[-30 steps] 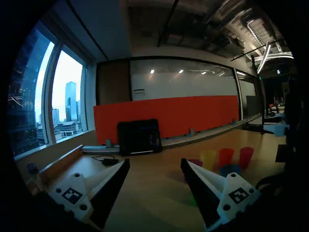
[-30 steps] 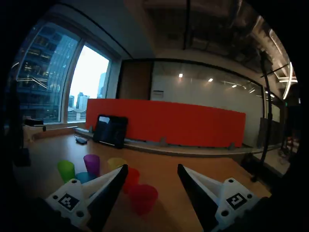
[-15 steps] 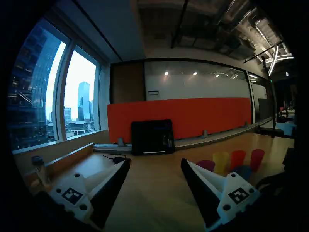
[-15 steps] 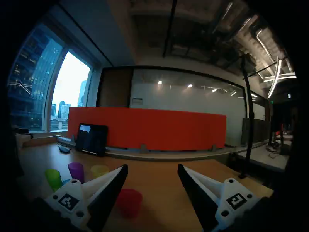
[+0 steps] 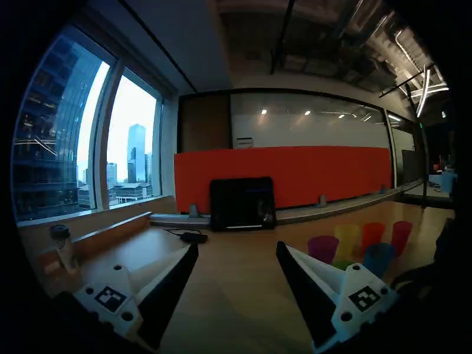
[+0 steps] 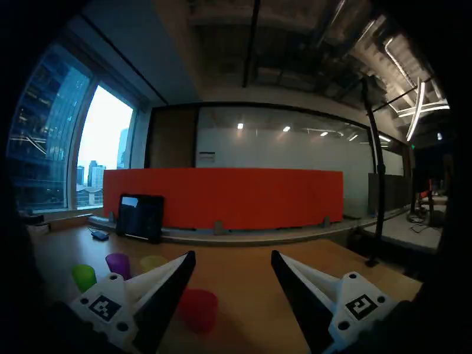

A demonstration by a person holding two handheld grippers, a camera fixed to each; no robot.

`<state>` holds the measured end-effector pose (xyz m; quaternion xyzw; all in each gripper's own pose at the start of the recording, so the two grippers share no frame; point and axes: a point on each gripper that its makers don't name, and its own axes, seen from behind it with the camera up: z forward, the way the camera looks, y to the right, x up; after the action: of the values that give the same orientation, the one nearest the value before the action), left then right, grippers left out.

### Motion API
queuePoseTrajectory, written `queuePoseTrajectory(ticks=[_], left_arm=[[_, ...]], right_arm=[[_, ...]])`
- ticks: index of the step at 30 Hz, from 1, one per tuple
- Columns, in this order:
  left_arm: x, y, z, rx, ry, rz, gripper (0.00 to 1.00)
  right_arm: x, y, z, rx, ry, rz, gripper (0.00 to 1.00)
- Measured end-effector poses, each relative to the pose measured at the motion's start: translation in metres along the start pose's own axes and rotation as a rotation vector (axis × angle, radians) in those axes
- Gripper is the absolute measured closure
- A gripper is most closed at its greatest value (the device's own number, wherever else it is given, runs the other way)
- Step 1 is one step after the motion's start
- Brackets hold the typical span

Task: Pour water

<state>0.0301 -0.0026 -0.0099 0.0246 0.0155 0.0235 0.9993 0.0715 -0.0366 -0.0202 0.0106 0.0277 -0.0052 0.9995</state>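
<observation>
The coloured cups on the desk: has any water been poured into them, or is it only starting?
Nothing looks done. The left gripper and the right gripper are both open and empty, above the wooden desk. The coloured cups stand upright, apart from both grippers; whether any holds water cannot be told. Left to do: grasp a vessel, then pour.

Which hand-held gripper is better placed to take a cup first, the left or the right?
Probably the right hand-held gripper: it is open, and the red cup sits close beside its finger. The left hand-held gripper, also open, has the cups farther off, to one side.
</observation>
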Motion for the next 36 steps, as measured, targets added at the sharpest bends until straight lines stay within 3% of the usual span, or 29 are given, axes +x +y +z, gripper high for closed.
queuePoseTrajectory(ticks=[36], left_arm=[[-0.028, 0.0, 0.009, -0.03, -0.029, -0.045, 0.02]], right_arm=[[0.015, -0.012, -0.005, 0.002, 0.015, -0.011, 0.01]])
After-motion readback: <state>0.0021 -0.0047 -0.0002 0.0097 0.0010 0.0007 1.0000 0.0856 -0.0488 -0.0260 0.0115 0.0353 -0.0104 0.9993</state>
